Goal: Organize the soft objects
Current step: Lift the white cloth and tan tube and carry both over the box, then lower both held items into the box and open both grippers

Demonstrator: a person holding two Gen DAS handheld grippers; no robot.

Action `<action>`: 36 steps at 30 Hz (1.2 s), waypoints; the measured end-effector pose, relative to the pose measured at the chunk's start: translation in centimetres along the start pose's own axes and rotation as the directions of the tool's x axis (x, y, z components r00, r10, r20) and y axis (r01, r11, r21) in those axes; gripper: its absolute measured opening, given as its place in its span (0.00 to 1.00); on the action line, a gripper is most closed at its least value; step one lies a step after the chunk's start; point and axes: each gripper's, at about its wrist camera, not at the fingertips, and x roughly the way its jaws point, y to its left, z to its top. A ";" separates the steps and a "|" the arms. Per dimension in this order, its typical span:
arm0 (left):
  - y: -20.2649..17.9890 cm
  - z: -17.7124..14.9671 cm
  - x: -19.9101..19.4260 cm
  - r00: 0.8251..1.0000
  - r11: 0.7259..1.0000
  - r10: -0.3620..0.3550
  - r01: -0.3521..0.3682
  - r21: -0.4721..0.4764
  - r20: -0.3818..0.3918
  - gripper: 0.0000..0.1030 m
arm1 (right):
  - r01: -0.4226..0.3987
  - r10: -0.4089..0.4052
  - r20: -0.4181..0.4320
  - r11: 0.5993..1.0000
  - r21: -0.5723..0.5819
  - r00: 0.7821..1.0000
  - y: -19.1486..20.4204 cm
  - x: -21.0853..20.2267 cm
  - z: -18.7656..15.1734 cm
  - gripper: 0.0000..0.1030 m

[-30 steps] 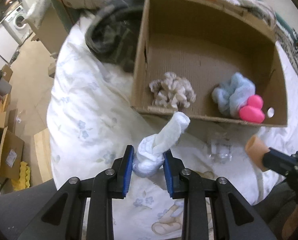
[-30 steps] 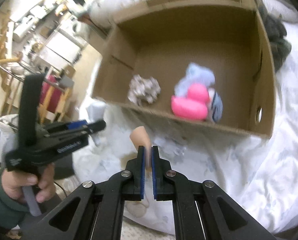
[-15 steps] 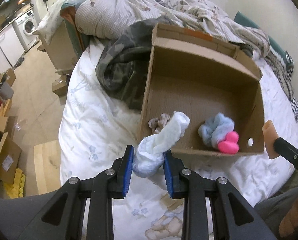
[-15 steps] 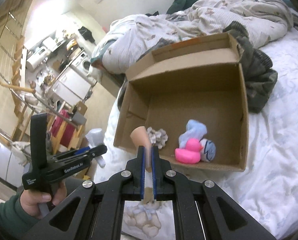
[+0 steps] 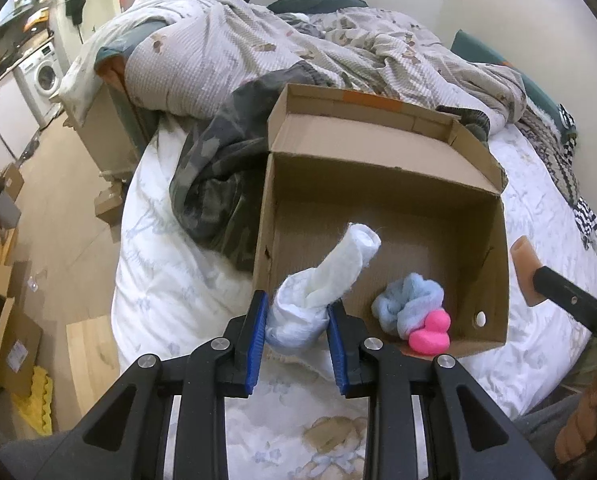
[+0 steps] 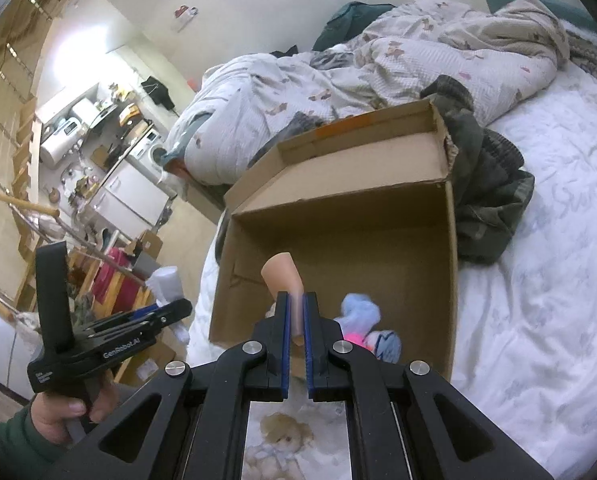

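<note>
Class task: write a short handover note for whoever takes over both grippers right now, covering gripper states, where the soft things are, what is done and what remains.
Left gripper: shut on the white rolled cloth, held above the near edge of the cardboard box.
Right gripper: shut on the tan foam piece, also raised in front of the box.
Done: pale blue fluffy piece and pink duck lie in the box.
Left: drop both held items into the box.

Brown cardboard box (image 5: 382, 184), pink duck (image 5: 430, 334), pale blue fluff (image 5: 408, 304), camouflage blanket (image 5: 218, 184)
</note>
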 end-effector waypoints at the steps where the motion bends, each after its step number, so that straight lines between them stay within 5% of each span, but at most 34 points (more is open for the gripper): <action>1: -0.2 0.3 0.2 1.000 1.000 -0.001 0.001 0.006 -0.002 0.25 | 0.002 -0.002 0.001 1.000 0.010 1.000 -0.3 0.2 0.1 0.07; 18: -1.0 -0.1 6.4 0.999 1.000 -0.017 0.017 0.002 -0.051 0.25 | 0.088 -0.084 -0.086 0.995 0.038 0.993 -2.3 4.5 -1.2 0.07; 36: -2.3 -0.1 6.8 0.999 0.999 -0.030 0.031 0.045 -0.025 0.25 | 0.117 -0.119 -0.186 0.993 -0.023 0.975 -1.5 7.5 -2.2 0.08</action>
